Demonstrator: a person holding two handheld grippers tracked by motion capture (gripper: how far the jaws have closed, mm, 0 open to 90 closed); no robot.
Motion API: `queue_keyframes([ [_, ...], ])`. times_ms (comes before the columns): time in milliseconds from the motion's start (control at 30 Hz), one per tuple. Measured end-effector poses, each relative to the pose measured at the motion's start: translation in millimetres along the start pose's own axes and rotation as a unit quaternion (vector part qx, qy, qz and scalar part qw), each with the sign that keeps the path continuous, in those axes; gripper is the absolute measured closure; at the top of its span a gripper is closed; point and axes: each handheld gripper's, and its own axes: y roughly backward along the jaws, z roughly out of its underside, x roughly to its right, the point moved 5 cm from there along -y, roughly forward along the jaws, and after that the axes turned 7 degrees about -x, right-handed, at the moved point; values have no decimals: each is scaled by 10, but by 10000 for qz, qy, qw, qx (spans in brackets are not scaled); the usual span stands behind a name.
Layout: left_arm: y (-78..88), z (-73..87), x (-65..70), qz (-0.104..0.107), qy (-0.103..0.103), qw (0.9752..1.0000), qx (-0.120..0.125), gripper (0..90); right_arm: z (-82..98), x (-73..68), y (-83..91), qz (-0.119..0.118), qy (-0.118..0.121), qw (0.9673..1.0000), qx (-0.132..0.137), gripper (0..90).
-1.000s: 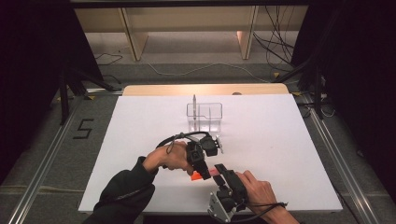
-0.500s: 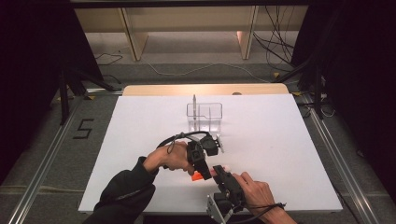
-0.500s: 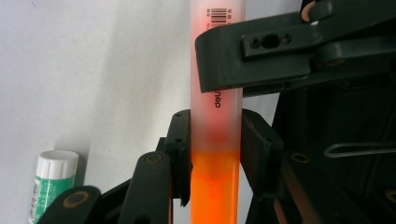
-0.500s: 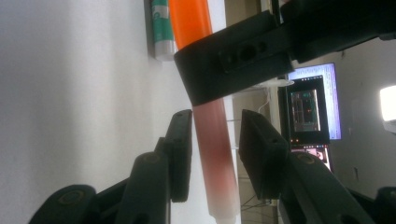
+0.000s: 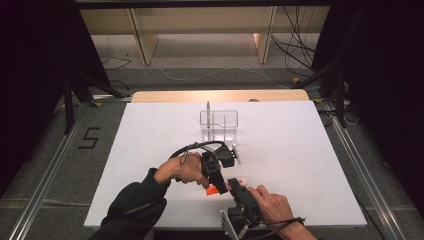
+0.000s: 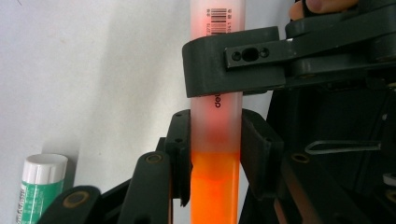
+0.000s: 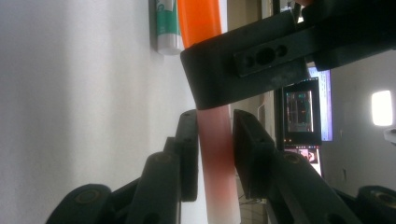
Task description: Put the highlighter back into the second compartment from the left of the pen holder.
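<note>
An orange pen (image 6: 215,186) with a frosted cap (image 6: 217,28) is held between both grippers just above the white table, near its front edge (image 5: 212,190). My left gripper (image 6: 217,149) is shut on it where the orange barrel meets the cap. My right gripper (image 7: 214,149) comes from the opposite side, and its jaws have just been closing on the frosted cap (image 7: 215,154), with both pads now against it. In the high view the left gripper (image 5: 215,187) points toward the person and the right gripper (image 5: 233,187) points away.
A green and white glue stick (image 6: 39,186) lies on the table just beside the pen (image 7: 166,28). A clear plastic organiser (image 5: 218,122) with an upright pen stands farther back at the table's middle. The white table top (image 5: 300,160) stretches wide to the right.
The right gripper's jaws have drawn in around the pen's cap. Both hands have stayed where they were.
</note>
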Motion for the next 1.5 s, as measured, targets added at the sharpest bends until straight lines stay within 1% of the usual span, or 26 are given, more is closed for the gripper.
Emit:
queue_keyframes([
  [133,-2,5,-6,16,-13,10000,-21,662,-5,-14,-5,21,79,10000,23,743],
  [167,2,5,-5,17,3,10000,7,661,-1,-30,0,7,12,10000,-18,750],
  [333,24,11,-25,105,-5,9998,150,649,20,-15,-3,13,118,9999,23,768],
  [467,91,29,-61,43,79,9992,394,526,96,-44,-49,-36,111,9999,-27,769],
  [533,152,51,-73,-25,126,9982,581,446,145,-59,-49,-123,12,9998,-125,769],
  [600,202,92,-79,-145,241,9967,765,407,181,-32,-58,-210,-60,9997,-118,769],
  [633,233,123,-91,-255,310,9950,916,378,194,-20,-63,-209,-159,9996,-103,769],
  [700,276,183,-104,-322,416,9919,1160,332,226,5,-72,-340,-352,9988,-94,769],
  [767,307,238,-112,-447,524,9879,1391,302,254,24,-87,-381,-463,9982,-94,769],
  [833,350,321,-125,-629,524,9843,1563,284,281,36,-104,-506,-619,9967,-102,769],
  [867,368,362,-126,-729,535,9814,1694,273,300,32,-112,-533,-779,9954,-138,769],
  [900,383,421,-128,-820,630,9780,1813,270,326,43,-132,-558,-813,9950,-138,769],
  [933,391,459,-130,-880,683,9762,1861,266,371,63,-168,-588,-850,9945,-152,769],
  [967,399,517,-139,-998,725,9722,1990,264,397,63,-181,-625,-1026,9925,-209,769],
  [1100,384,646,-140,-1262,827,9606,2333,241,502,121,-242,-748,-1561,9846,-227,769],
  [1133,371,670,-134,-1305,875,9573,2428,238,521,142,-245,-853,-1636,9826,-216,769],
  [1167,357,694,-135,-1371,878,9544,2501,233,534,165,-251,-793,-1802,9802,-222,769],
  [1233,324,737,-135,-1482,916,9488,2634,215,561,212,-269,-930,-2095,9733,-121,769],
  [1267,304,753,-135,-1505,956,9452,2737,212,577,238,-277,-959,-2196,9708,-91,768],
  [1300,286,771,-137,-1507,987,9427,2809,212,589,255,-281,-1026,-2364,9662,-89,769],
  [1333,260,786,-138,-1538,1040,9374,2946,211,603,274,-291,-1085,-2493,9623,-60,769],
  [1367,249,797,-141,-1580,1067,9339,3026,208,617,294,-302,-1134,-2676,9568,-51,769],
  [1400,233,810,-143,-1602,1098,9290,3150,206,628,307,-312,-1167,-2730,9549,-23,769],
  [1433,216,823,-144,-1603,1139,9252,3245,203,637,326,-327,-1215,-2863,9504,22,769],
  [1467,190,838,-146,-1612,1199,9197,3374,197,647,344,-337,-1263,-2973,9464,56,768],
  [1500,175,850,-145,-1604,1210,9184,3408,196,661,364,-348,-1306,-3063,9429,69,769],
])
